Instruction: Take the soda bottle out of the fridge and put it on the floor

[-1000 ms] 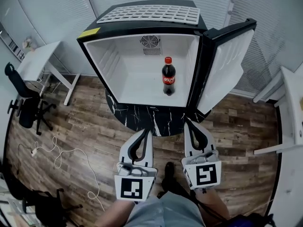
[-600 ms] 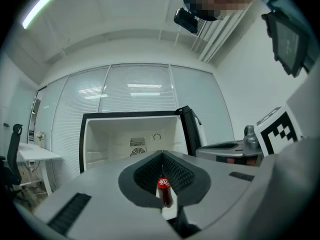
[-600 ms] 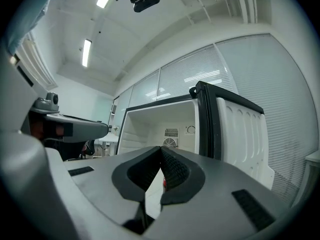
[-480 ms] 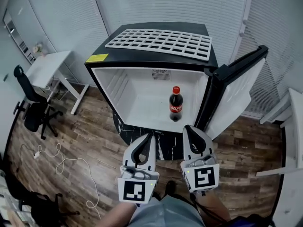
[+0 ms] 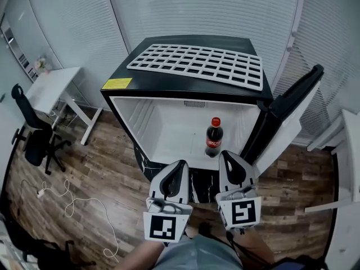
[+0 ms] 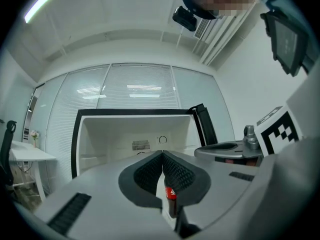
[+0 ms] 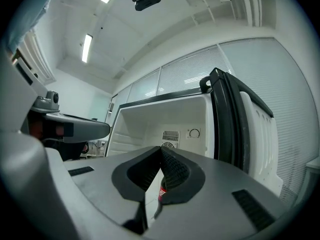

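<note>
Nearest you: both marker cubes sit just above your legs, the left one (image 5: 166, 228) and the right one (image 5: 242, 212).

Left gripper (image 5: 180, 165): jaws closed, ribbed pads pressed together, nothing between them. It is level and points at the open fridge.

Right gripper (image 5: 225, 153): jaws also closed and empty. It lies just beside the left gripper, its tip slightly further forward.

Both tips are in front of the fridge (image 5: 185, 88) opening, over its lower front edge. Neither touches anything.

Soda bottle (image 5: 214, 138): upright on the fridge's white inner floor, red cap up, on the right side of the compartment close to the door side. It stands beyond your right gripper's tip, nearly straight ahead and apart from it. From your left gripper it lies ahead and to the right. In both gripper views its dark body and red label show through the gap below the closed pads, behind the jaws and not between them.

Fridge door (image 5: 289, 114): swung open to the right.

On the fridge's black top lies a white grid rack (image 5: 197, 63).

Wooden floor (image 5: 107, 170) to the left, with a white cable (image 5: 73, 198) trailing over it. Further left are a black office chair (image 5: 34, 136) and a white desk (image 5: 50, 88). Blinds run behind the fridge.
</note>
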A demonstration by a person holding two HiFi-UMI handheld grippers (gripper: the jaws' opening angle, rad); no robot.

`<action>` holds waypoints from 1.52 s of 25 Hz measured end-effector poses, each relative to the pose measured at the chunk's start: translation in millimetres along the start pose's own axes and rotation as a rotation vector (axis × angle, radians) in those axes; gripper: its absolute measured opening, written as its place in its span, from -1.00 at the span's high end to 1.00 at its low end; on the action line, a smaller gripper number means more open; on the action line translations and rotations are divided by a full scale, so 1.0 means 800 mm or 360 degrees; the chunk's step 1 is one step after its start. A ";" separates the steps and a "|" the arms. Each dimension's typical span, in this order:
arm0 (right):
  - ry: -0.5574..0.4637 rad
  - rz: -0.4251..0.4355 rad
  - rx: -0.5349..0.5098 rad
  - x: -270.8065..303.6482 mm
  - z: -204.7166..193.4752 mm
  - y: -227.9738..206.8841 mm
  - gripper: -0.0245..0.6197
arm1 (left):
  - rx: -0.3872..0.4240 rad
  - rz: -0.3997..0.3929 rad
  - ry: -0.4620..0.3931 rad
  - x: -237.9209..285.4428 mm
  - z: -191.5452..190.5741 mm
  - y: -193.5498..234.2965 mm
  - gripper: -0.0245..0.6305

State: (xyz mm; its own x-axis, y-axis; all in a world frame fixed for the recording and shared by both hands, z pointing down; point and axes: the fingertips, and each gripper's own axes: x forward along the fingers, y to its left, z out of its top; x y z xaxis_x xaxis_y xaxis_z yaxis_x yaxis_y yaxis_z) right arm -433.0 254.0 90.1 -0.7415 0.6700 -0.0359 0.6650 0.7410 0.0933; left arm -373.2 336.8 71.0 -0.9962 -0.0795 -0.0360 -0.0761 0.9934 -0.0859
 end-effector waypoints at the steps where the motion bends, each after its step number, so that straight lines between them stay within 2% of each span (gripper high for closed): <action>1: 0.0010 -0.0019 -0.0004 0.006 -0.001 0.000 0.88 | -0.0003 -0.0021 -0.0005 0.006 0.000 0.005 0.87; 3: 0.0052 -0.0048 -0.0009 0.017 -0.005 0.000 0.88 | -0.0017 -0.0056 -0.0009 0.020 -0.002 0.017 0.87; 7: 0.0003 -0.0148 -0.0047 0.045 0.007 -0.007 0.88 | -0.0045 -0.0115 -0.0037 0.048 -0.003 0.040 0.87; 12: 0.0090 -0.0207 -0.0058 0.068 -0.007 -0.012 0.87 | -0.0058 -0.0183 -0.0043 0.076 -0.009 0.059 0.87; 14: 0.0063 -0.0231 -0.0073 0.077 -0.002 -0.014 0.79 | -0.0068 -0.0198 -0.0038 0.084 -0.012 0.065 0.87; 17: 0.0090 -0.0238 -0.0071 0.092 -0.006 -0.018 0.43 | -0.0077 -0.0233 -0.0036 0.095 -0.016 0.068 0.87; 18: 0.0106 -0.0242 -0.0069 0.096 -0.009 -0.020 0.37 | -0.0076 -0.0247 -0.0034 0.098 -0.018 0.069 0.87; 32: 0.0266 -0.0317 -0.0036 0.148 -0.061 -0.037 0.29 | -0.0126 -0.0325 0.0095 0.136 -0.068 0.091 0.87; 35: 0.0285 -0.0324 -0.0032 0.146 -0.068 -0.060 0.29 | -0.0122 -0.0335 0.0108 0.147 -0.071 0.073 0.87; 38: 0.0306 -0.0322 -0.0019 0.120 -0.070 -0.113 0.29 | -0.0120 -0.0331 0.0120 0.165 -0.061 0.019 0.87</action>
State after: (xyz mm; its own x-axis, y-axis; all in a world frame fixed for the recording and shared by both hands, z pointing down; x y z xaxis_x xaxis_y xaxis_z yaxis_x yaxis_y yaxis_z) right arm -569.7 248.8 133.6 -0.8632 0.4867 0.1342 0.5015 0.8575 0.1153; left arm -507.6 345.6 113.3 -0.9588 -0.2798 0.0493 -0.2806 0.9598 -0.0089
